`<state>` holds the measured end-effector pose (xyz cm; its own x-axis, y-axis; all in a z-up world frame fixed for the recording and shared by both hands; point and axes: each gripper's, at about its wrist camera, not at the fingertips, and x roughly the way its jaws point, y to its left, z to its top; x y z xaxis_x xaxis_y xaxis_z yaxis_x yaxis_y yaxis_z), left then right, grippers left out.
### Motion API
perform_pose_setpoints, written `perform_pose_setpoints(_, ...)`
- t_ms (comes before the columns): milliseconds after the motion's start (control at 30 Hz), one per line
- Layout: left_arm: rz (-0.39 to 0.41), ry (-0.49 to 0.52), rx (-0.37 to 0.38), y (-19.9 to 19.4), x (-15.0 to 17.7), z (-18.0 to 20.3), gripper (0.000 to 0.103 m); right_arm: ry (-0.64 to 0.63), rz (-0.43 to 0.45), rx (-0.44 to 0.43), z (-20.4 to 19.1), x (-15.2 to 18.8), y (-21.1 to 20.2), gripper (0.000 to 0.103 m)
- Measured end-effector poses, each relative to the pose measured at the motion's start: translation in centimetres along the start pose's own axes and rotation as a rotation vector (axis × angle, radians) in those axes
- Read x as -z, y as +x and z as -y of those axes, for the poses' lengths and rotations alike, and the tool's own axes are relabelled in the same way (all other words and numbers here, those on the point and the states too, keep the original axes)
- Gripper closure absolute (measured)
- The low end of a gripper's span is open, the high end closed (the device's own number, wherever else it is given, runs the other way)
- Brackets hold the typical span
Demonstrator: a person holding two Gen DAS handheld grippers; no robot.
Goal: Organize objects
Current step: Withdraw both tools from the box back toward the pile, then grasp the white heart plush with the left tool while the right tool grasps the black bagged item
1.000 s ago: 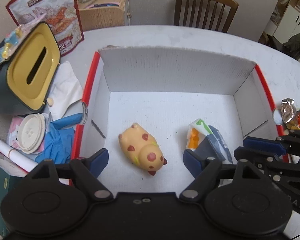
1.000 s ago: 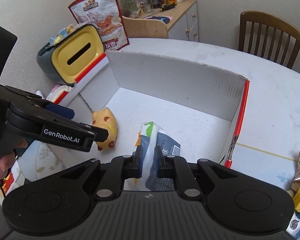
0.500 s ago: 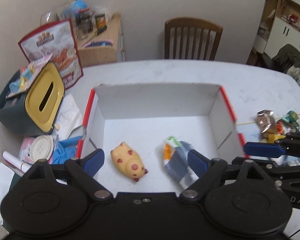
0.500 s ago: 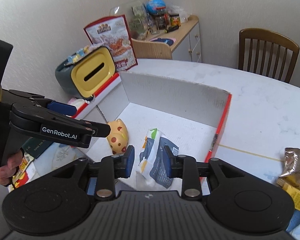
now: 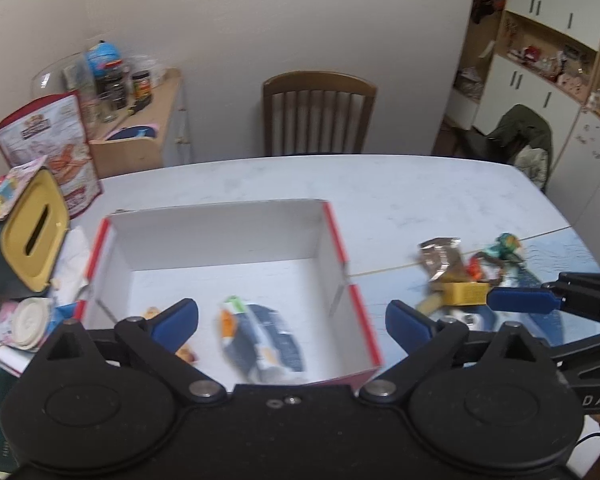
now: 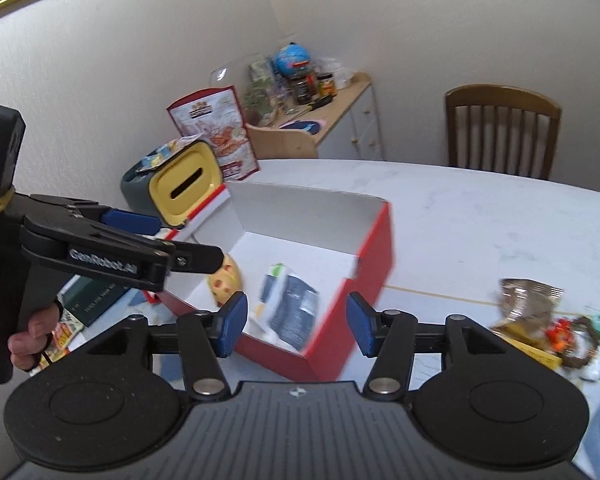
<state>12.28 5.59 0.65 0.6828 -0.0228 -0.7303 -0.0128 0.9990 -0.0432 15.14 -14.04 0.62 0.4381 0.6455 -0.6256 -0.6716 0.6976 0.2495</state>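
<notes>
A red-and-white cardboard box (image 5: 228,232) (image 6: 376,248) stands on the white table. Inside it lie a yellow spotted pig toy (image 6: 225,280), mostly hidden behind my left finger in the left wrist view (image 5: 180,350), and a dark blue snack packet (image 5: 266,340) (image 6: 290,308). My left gripper (image 5: 292,322) hovers above the box's near edge, its jaws opening wide with nothing gripped. My right gripper (image 6: 296,326) is pulled back above the box's near corner, jaws opening, no pad touching the packet. A heap of loose snacks and small toys (image 5: 460,276) (image 6: 540,316) lies right of the box.
A yellow-lidded tissue holder (image 5: 28,236) (image 6: 180,184), a red snack bag (image 5: 56,148), a white lid (image 5: 28,320) and blue cloth crowd the table left of the box. A wooden chair (image 5: 318,116) stands behind the table, a cluttered side cabinet (image 5: 140,128) at the back left.
Both grippers have drawn back and risen away from the box. The right gripper has let go of the packet, which stays in the box; the left jaws have spread wider.
</notes>
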Motion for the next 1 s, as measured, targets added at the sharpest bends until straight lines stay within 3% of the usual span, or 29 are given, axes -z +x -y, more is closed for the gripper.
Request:
perform_pose_setpoints(233,-0.014,0.021,0.064,0.9,0.6,3.2,0.001,0.026,-0.008,0.081,3.3,3.1,-2.9,0.04)
perform_pose_setpoints(367,-0.067,-0.018,0.126,2.3,0.8,4.3,0.001,0.051,-0.024,0.132,5.3,4.8,-4.0,0.039)
perform_pose_setpoints(500,-0.094,-0.048,0.166,3.6,1.2,5.6,0.0,0.057,-0.026,0.174,6.8,6.3,-5.1,0.031)
perform_pose_setpoints(1000,-0.205,-0.026,0.155,9.7,1.8,12.2,0.0,0.004,-0.116,0.283,11.2,10.6,-3.6,0.028)
